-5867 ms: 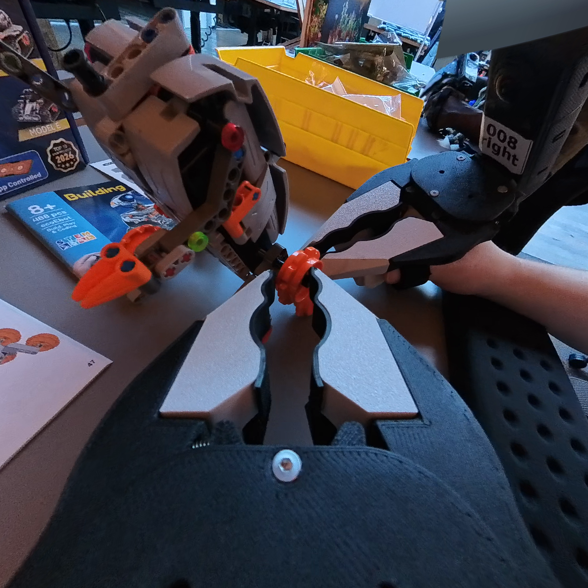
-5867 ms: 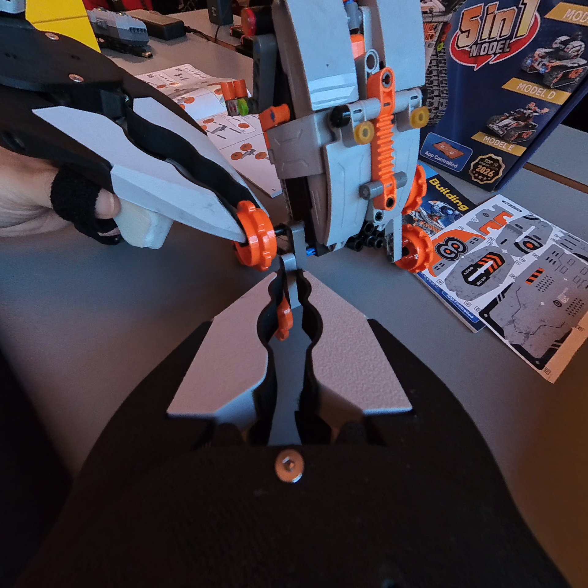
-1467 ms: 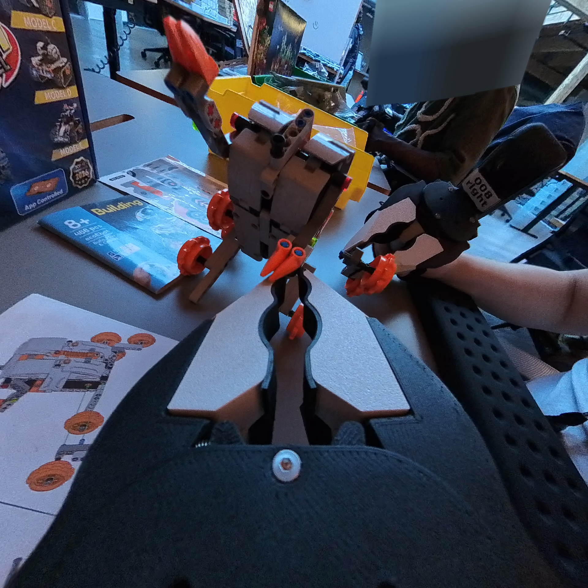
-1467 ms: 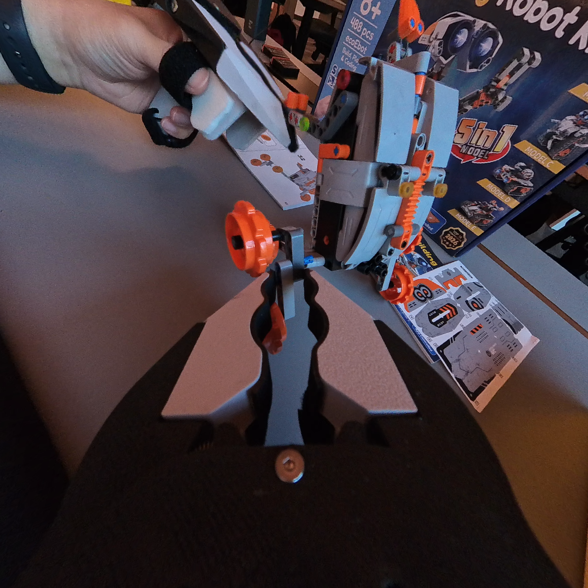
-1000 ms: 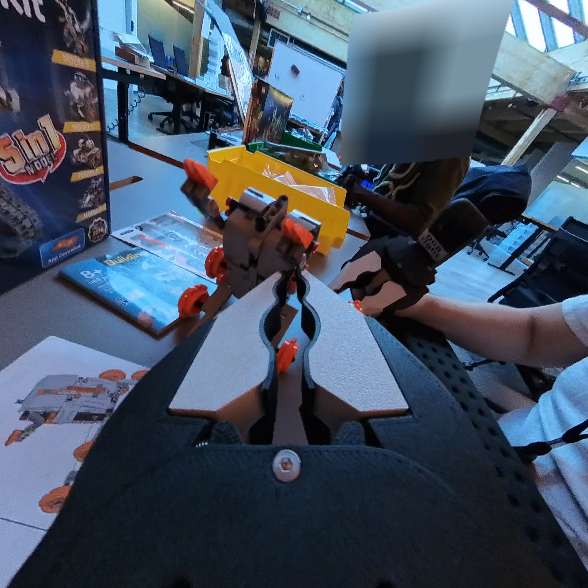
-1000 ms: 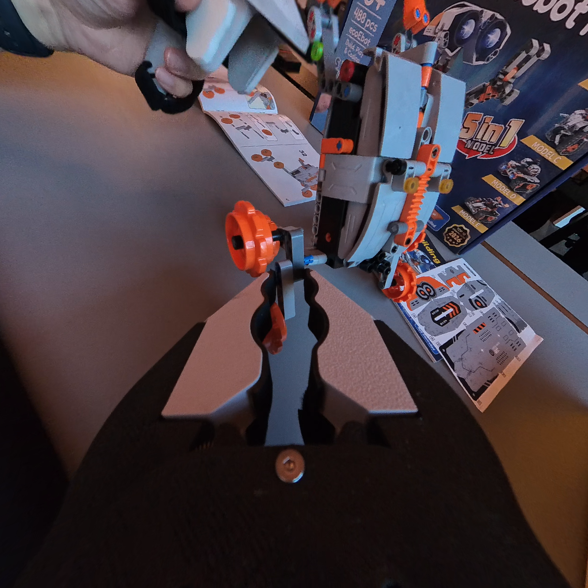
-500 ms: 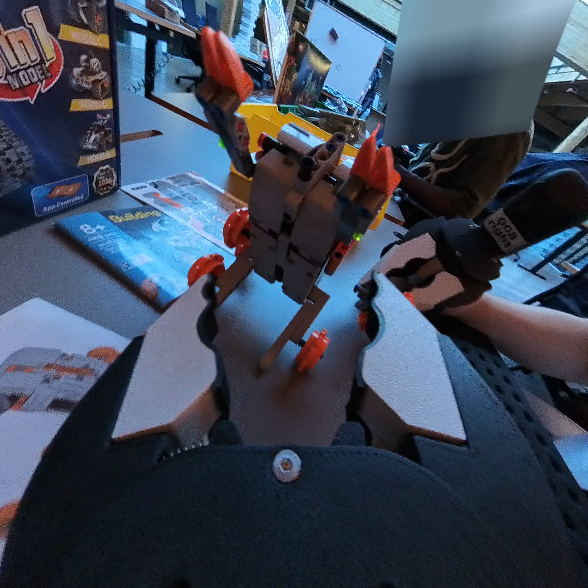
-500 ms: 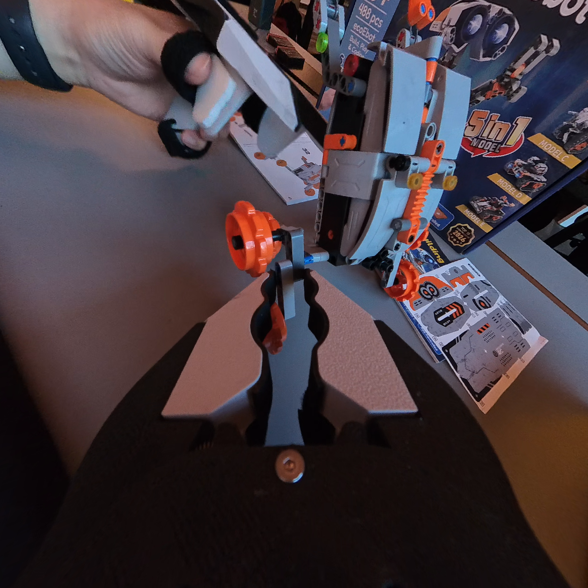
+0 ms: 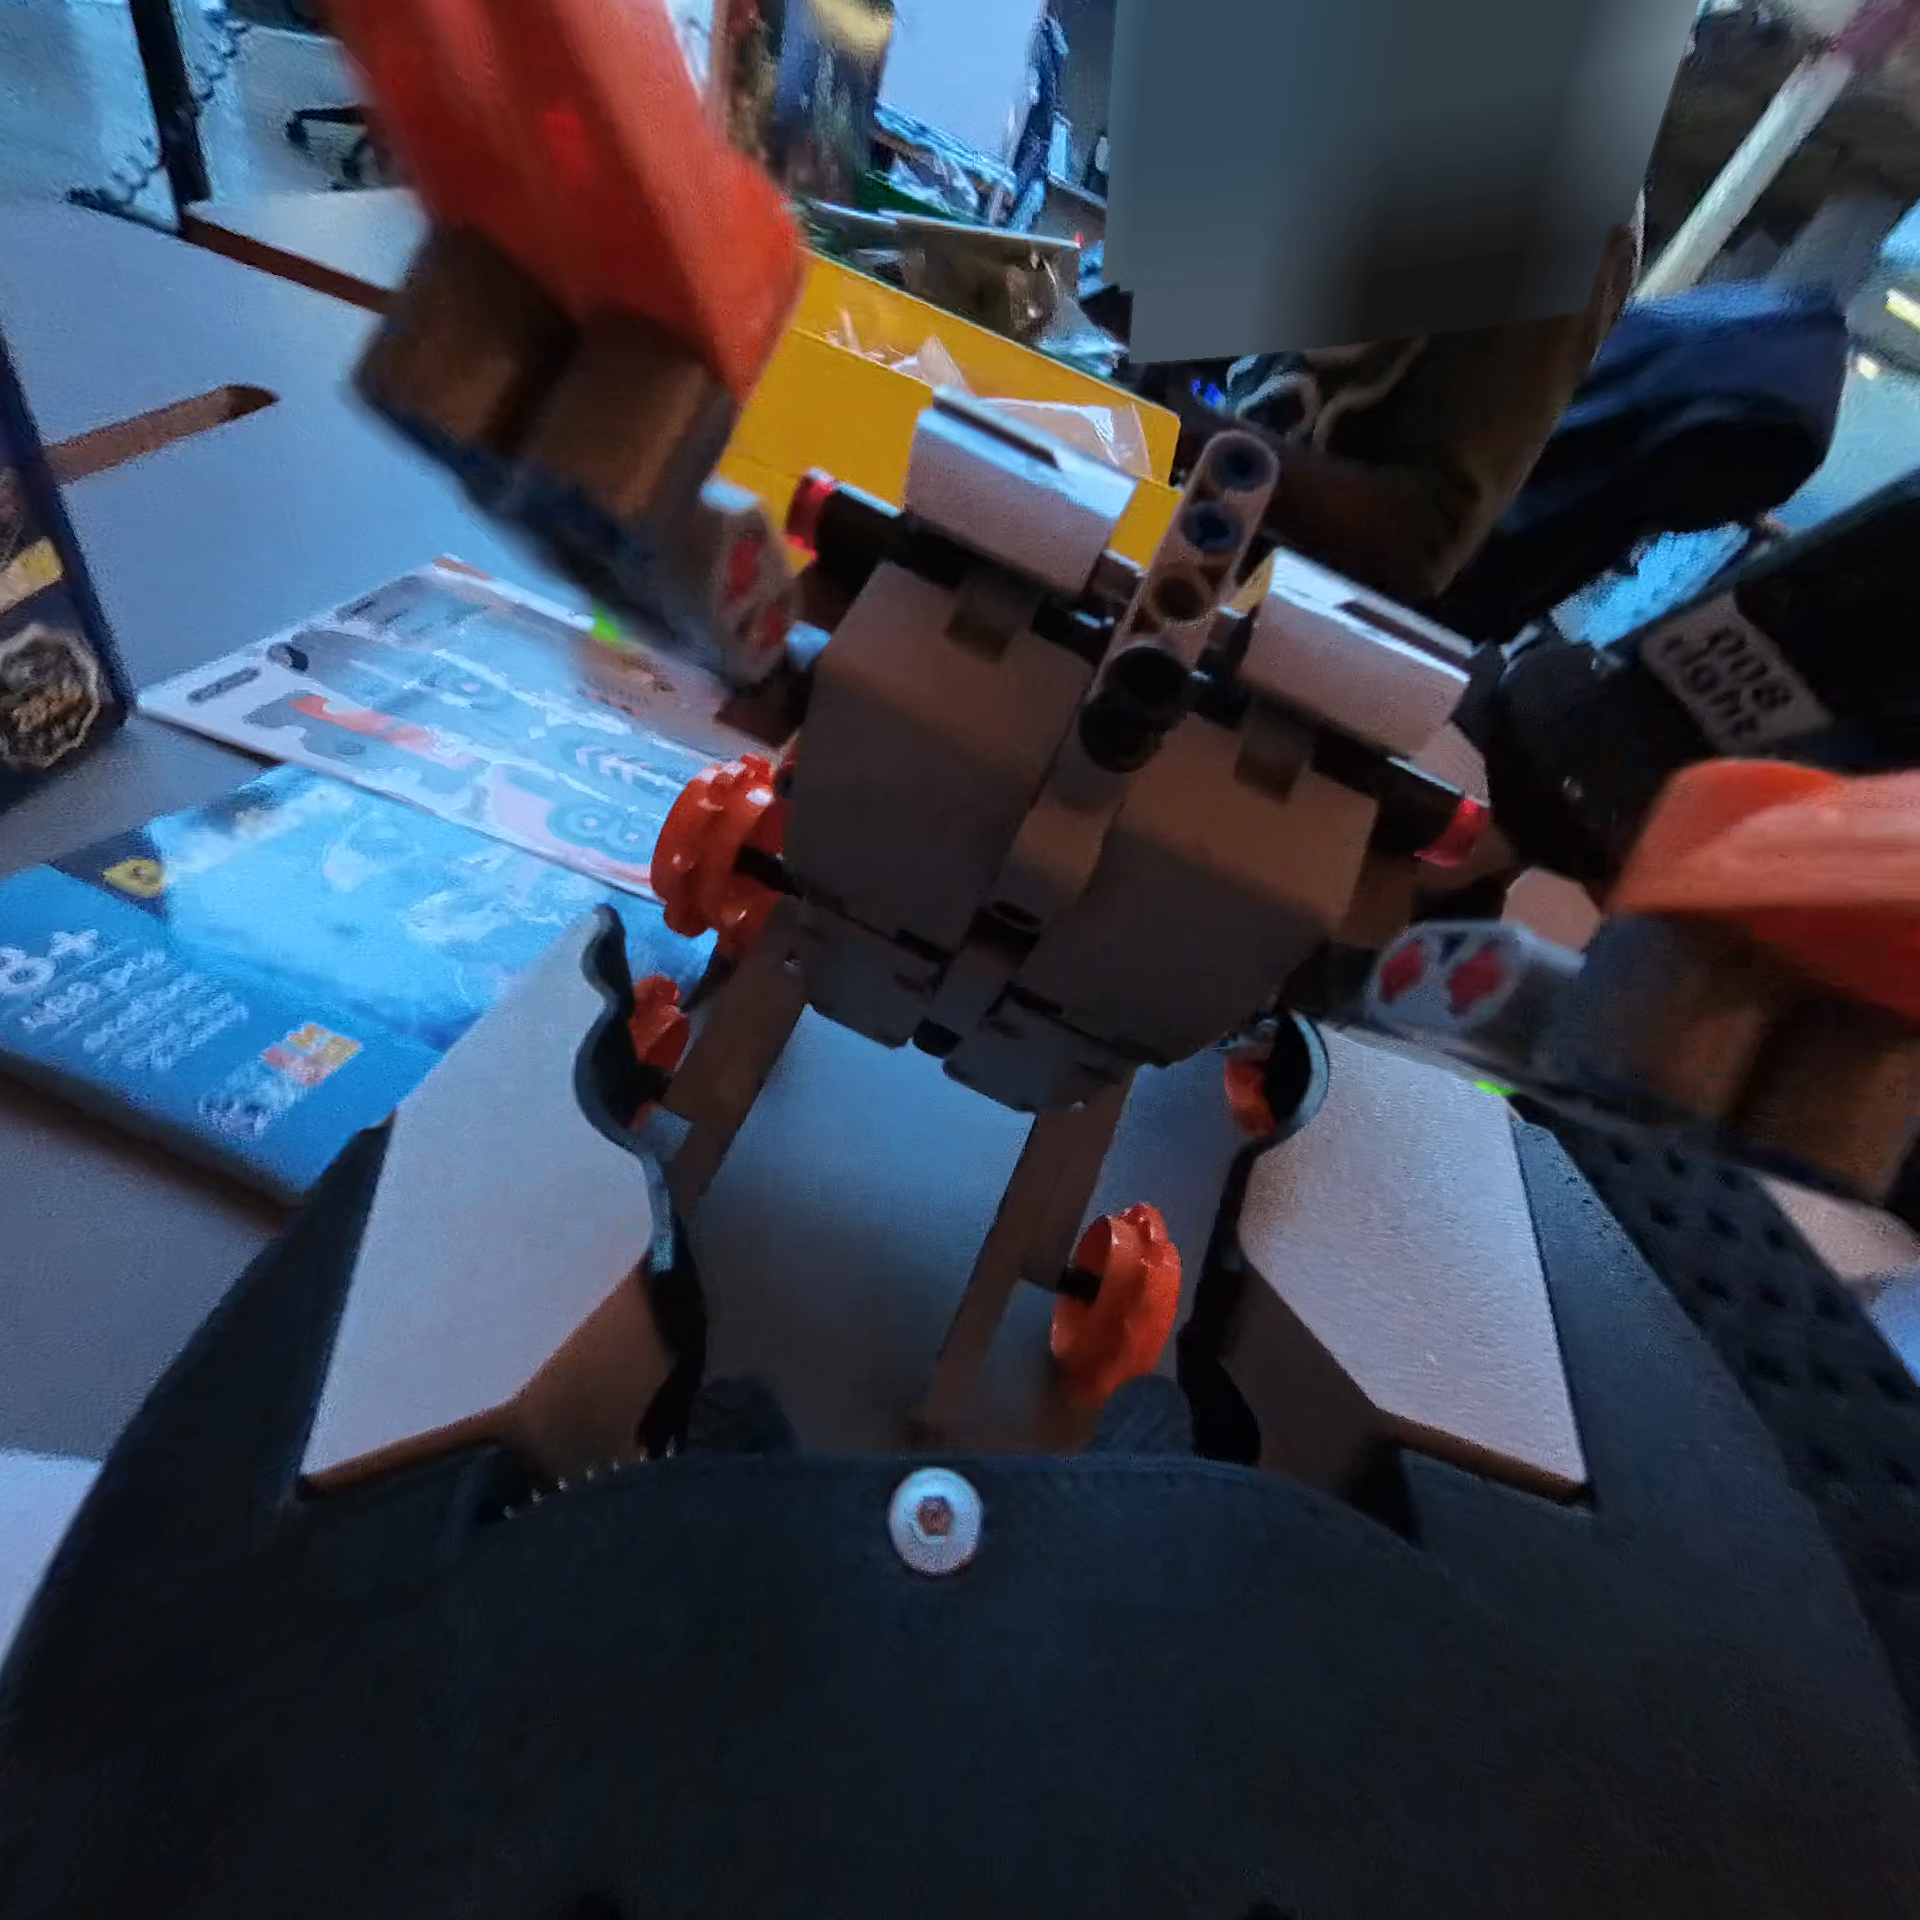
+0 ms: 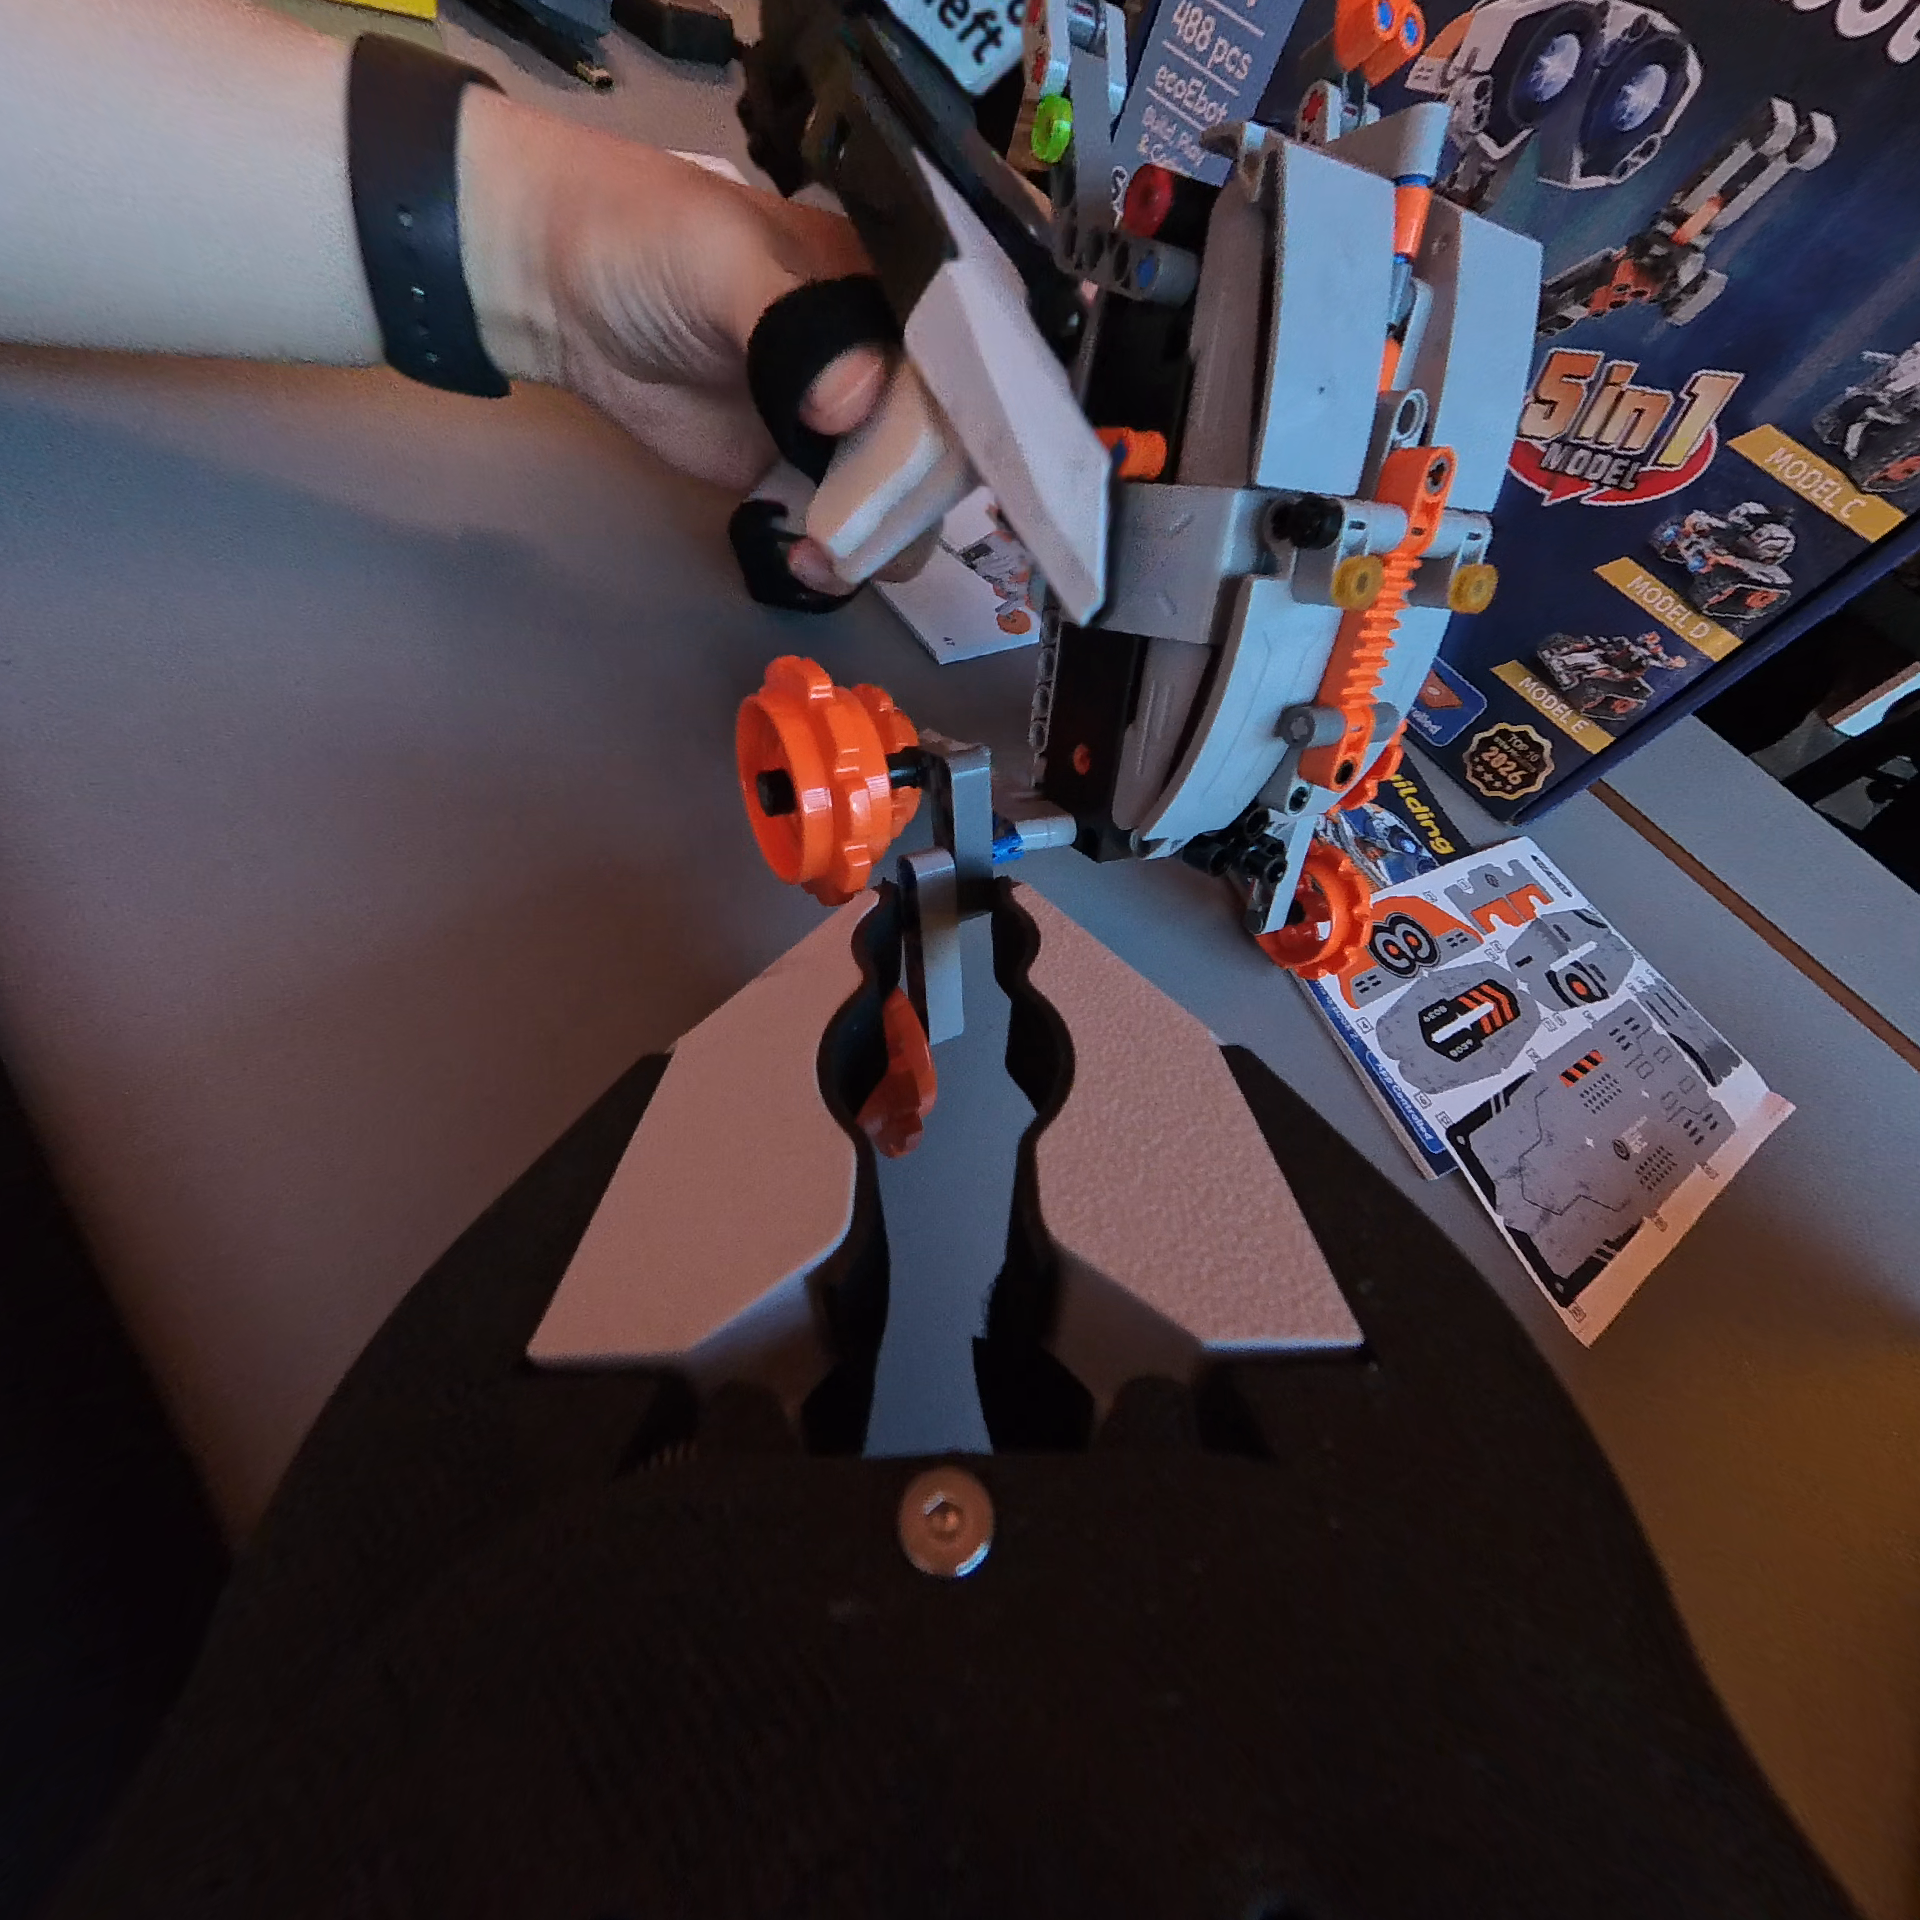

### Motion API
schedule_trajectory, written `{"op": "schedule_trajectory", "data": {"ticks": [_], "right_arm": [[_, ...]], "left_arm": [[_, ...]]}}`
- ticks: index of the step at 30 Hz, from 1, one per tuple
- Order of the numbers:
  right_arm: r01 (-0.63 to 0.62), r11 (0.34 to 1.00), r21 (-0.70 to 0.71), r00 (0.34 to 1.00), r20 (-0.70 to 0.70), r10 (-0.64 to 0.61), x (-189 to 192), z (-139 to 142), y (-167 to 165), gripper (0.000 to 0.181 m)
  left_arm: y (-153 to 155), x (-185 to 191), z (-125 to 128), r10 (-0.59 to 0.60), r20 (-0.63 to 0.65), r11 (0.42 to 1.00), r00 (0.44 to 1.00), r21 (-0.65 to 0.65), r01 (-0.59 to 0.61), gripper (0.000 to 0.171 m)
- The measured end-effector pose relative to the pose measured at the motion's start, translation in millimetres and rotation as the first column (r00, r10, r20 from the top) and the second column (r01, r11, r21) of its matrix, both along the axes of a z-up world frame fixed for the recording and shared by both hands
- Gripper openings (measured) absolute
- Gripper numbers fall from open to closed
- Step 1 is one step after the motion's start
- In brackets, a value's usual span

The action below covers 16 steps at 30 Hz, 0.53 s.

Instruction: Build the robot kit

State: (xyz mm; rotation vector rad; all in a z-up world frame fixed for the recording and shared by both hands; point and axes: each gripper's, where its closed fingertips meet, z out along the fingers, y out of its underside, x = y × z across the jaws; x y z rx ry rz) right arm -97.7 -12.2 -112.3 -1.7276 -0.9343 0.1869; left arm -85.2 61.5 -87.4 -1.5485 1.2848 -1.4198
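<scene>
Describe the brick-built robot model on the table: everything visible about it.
The robot model looks like plastic building bricks: curved light-grey panels over a black core, an orange toothed rack on its side, yellow and red pins. Grey leg beams end in orange wheels. It stands tilted on the grey table. The right gripper is shut on one leg beam; the open left gripper straddles its legs. Both orange-tipped arms are blurred.

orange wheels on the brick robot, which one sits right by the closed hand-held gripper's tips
The big orange wheel on the grey leg that the right hand-held gripper clamps; the other is beside the sticker sheet.
</scene>
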Motion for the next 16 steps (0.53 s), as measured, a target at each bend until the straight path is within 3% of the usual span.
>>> {"op": "schedule_trajectory", "data": {"ticks": [4,7,13,14,15,16], "right_arm": [[0.006,1.000,-0.006,1.000,-0.014,-0.006,2,0,1,0.015],[0.012,1.000,-0.010,1.000,-0.010,-0.012,3,-1,1,0.015],[0.024,1.000,0.000,0.999,-0.029,-0.024,6,3,2,0.015],[0.025,1.000,-0.004,0.999,-0.034,-0.025,6,3,2,0.015],[0.028,1.000,-0.007,0.999,-0.036,-0.028,7,3,2,0.015],[0.029,1.000,-0.011,0.999,-0.036,-0.029,7,3,2,0.015]], "left_arm": [[-5,17,9,-0.054,0.065,0.996,0.996,0.078,0.049,0.121],[-6,19,16,-0.053,0.126,0.993,0.991,0.108,0.040,0.089],[-9,17,18,-0.048,0.141,0.997,0.989,0.073,0.038,0.089],[-10,18,21,-0.043,0.159,0.998,0.986,0.055,0.035,0.098],[-8,20,24,-0.025,0.175,0.999,0.984,0.031,0.020,0.117],[-9,21,25,-0.035,0.181,0.999,0.983,0.033,0.029,0.116]]}}
